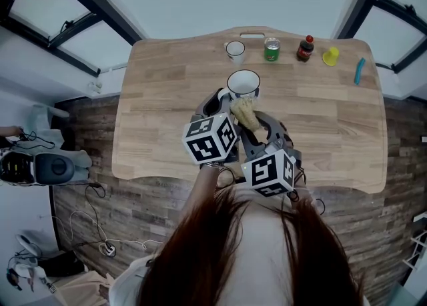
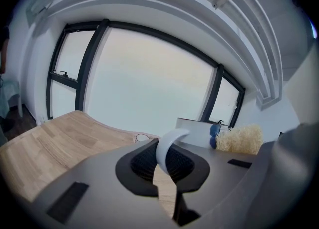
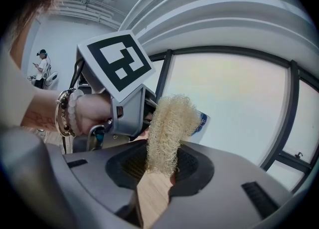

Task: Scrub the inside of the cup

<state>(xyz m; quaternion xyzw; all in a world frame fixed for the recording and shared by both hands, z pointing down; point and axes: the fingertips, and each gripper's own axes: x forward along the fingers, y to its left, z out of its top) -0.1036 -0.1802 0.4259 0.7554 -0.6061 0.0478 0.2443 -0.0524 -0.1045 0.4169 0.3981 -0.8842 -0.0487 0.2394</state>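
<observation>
In the head view, the wooden tabletop [image 1: 160, 118] carried one row of five things along its far edge. From left to right they were a small white cup [image 1: 235, 49], a green can [image 1: 271, 49], a dark bottle [image 1: 305, 49] with a red cap, a yellow thing [image 1: 330, 56] and, nearest the right edge, a blue thing [image 1: 359, 70]. The cup [image 1: 242, 83] — white, dark-rimmed — sat just below that row, mid-frame. The left hand-held gripper [image 1: 219, 100] reached its lower-left side. The right hand-held gripper [image 1: 255, 123] carried one pale loofah scrubber [image 1: 245, 113] just beside the cup's near rim; whether they touched could not be told. Bare wood lay open to the left and right of the two grippers, and the near edge ran beneath them.

The left gripper view showed what the head view could not: the jaws were pressed onto the cup's curved white handle [image 2: 168, 148]. The cup's wall, with a blue print, stood right of centre, and the scrubber was beside it. Wood filled the lower left, and a wide window [image 2: 149, 83] lay behind.

In the right gripper view, the jaws pinched the scrubber's lower end, its tuft standing up at centre. A sliver of the printed cup showed behind it. At left were the other gripper's marker cube [image 3: 117, 63] and a hand [image 3: 92, 113] wearing bracelets — and, far off at upper left, one person [image 3: 42, 66].
</observation>
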